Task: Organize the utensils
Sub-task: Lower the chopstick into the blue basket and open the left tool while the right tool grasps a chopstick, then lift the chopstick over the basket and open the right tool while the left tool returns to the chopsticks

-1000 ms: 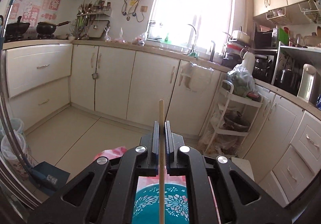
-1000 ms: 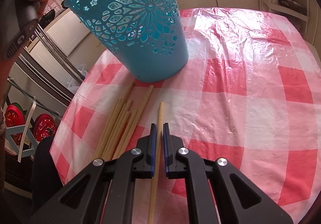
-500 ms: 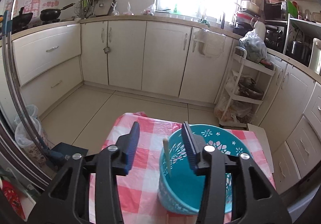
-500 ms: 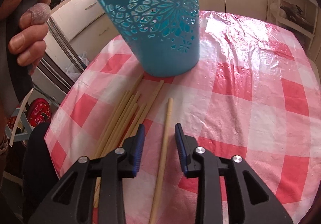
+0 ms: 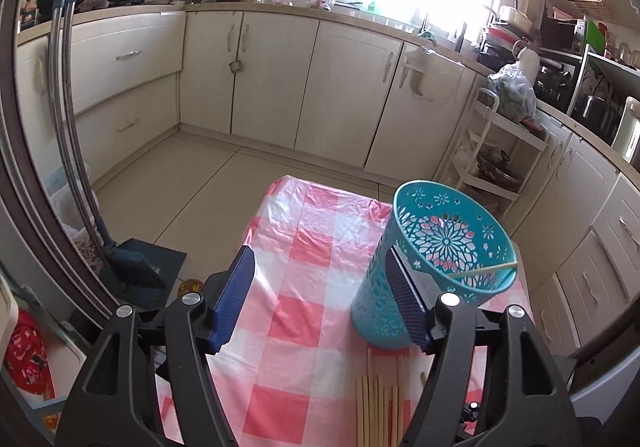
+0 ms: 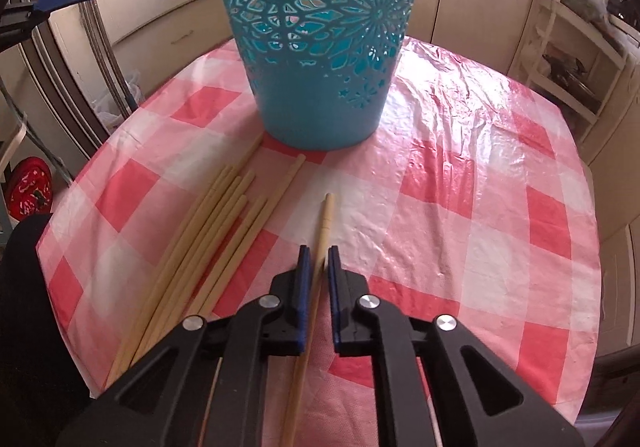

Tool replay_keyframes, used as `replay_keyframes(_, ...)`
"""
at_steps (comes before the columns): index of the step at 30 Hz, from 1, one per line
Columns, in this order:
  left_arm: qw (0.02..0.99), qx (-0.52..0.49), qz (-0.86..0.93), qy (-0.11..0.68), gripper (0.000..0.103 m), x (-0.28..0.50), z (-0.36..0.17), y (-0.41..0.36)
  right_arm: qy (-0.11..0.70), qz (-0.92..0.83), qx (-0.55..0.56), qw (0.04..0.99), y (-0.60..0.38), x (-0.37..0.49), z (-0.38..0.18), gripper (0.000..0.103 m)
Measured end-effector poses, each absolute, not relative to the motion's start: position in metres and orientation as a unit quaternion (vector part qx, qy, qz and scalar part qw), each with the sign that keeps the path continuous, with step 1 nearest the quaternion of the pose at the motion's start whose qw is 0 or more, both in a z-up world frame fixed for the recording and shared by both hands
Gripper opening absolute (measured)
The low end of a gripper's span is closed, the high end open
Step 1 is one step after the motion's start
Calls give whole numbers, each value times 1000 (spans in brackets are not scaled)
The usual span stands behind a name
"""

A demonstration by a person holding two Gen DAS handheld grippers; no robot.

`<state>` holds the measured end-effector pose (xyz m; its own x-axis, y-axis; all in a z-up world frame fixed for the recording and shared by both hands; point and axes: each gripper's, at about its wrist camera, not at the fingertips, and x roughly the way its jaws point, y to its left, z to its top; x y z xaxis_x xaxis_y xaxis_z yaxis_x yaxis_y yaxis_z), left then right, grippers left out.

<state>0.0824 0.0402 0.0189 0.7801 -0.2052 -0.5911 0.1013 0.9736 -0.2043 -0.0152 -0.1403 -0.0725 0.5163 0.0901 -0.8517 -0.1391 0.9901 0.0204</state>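
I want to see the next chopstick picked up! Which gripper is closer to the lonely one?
Right. The right gripper straddles the lone chopstick, nearly closed on it. The left gripper hangs open above the table, beside the blue basket.

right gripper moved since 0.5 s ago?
Yes. The right gripper has narrowed its jaws around the lone chopstick, which still lies beside the bundle; contact is unclear.

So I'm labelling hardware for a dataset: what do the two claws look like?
Both match: the left claw and right claw have matte black plastic linkage arms with triangular cut-outs, silver round pivot bolts, and flat blue ribbed pads. No cables, markings or sleeves show.
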Motion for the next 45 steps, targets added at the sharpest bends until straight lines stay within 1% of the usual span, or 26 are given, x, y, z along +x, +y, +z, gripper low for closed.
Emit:
replay_keyframes(2, 937, -83, -82, 330, 66, 76, 13, 44, 489, 64, -16, 870, -142, -18, -72, 6)
replay_keyframes(6, 933, -83, -78, 342, 68, 64, 2, 54, 472, 88, 72, 874, -159, -36, -56, 6)
replay_keyframes(10, 927, -85, -67, 360, 69, 55, -13, 68, 415, 129, 166, 885, -175, -52, -14, 6)
replay_keyframes(13, 921, -98, -60, 372, 69, 48, -23, 81, 344, 159, 203, 903, -182, -50, 36, 6)
replay_keyframes(16, 920, -107, -55, 374, 70, 39, -27, 89, 272, 169, 210, 924, -182, -34, 87, 6)
replay_keyframes(19, 918, -111, -54, 377, 70, 30, -30, 93, 209, 164, 209, 941, -176, -6, 122, 6)
replay_keyframes(21, 917, -113, -55, 377, 71, 25, -32, 94, 176, 147, 206, 951, -176, 13, 134, 6)
replay_keyframes(24, 917, -113, -57, 378, 72, 20, -32, 94, 150, 111, 206, 961, -173, 49, 131, 6)
replay_keyframes(26, 916, -115, -57, 380, 73, 18, -33, 95, 147, 86, 207, 963, -174, 67, 122, 6)
replay_keyframes(32, 912, -131, -55, 384, 73, 22, -38, 102, 183, 52, 210, 959, -177, 101, 97, 6)
replay_keyframes(39, 910, -134, -55, 388, 74, 25, -42, 100, 228, 51, 183, 955, -171, 103, 68, 6)
replay_keyframes(42, 911, -127, -51, 389, 75, 22, -41, 98, 240, 58, 171, 954, -165, 97, 65, 6)
replay_keyframes(45, 915, -118, -46, 382, 78, 19, -36, 95, 241, 69, 156, 955, -162, 84, 69, 7)
